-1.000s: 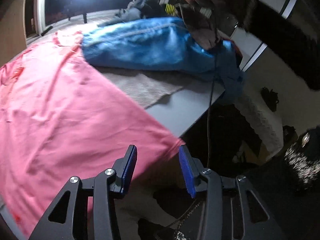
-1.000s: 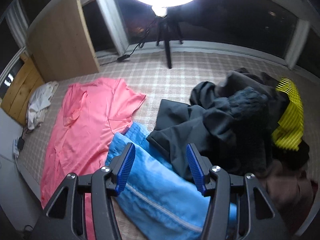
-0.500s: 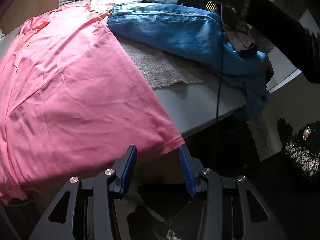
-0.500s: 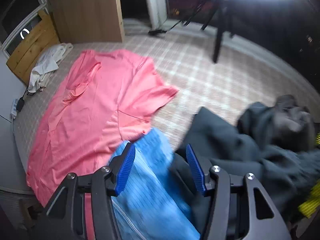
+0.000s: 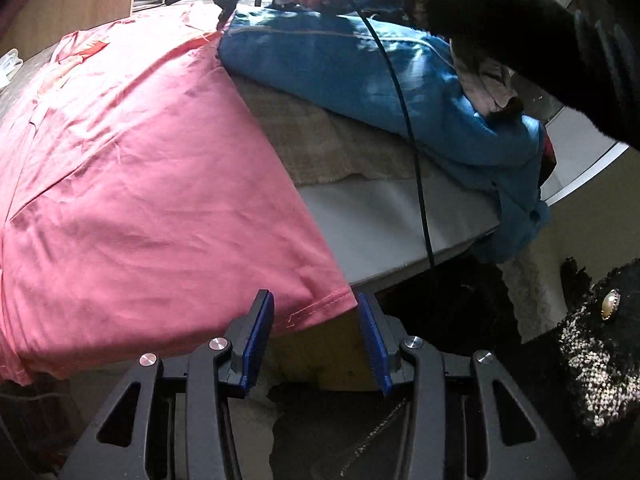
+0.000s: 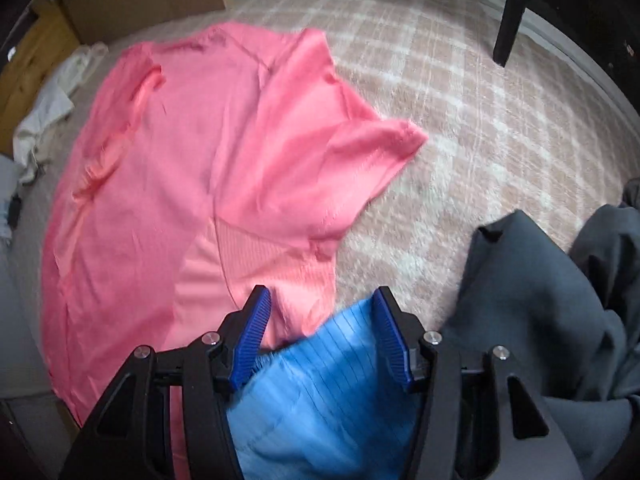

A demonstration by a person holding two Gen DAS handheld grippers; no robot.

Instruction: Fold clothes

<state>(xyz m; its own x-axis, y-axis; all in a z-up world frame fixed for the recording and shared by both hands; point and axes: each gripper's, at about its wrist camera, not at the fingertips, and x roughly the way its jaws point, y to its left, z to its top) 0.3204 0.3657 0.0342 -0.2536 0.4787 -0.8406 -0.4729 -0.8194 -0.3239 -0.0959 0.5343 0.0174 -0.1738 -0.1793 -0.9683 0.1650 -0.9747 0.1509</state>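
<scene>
A pink T-shirt lies spread flat on the table, and its near hem corner hangs over the table's front edge. My left gripper is open just in front of that corner, with the pads apart on either side of it and not pressing. In the right wrist view the pink T-shirt shows its neck and one sleeve. My right gripper is open above the shirt's side seam and the edge of a blue garment, holding nothing.
The blue garment lies along the shirt's right side. A grey garment is heaped to the right. A black sleeve and a black cable cross above the table. A white cloth and a tripod leg are at the far side.
My left gripper sank a little and rolled, closing in on the hem corner. My right gripper dropped and swung left, from over the grey heap to the shirt's side; the ring lamp left view.
</scene>
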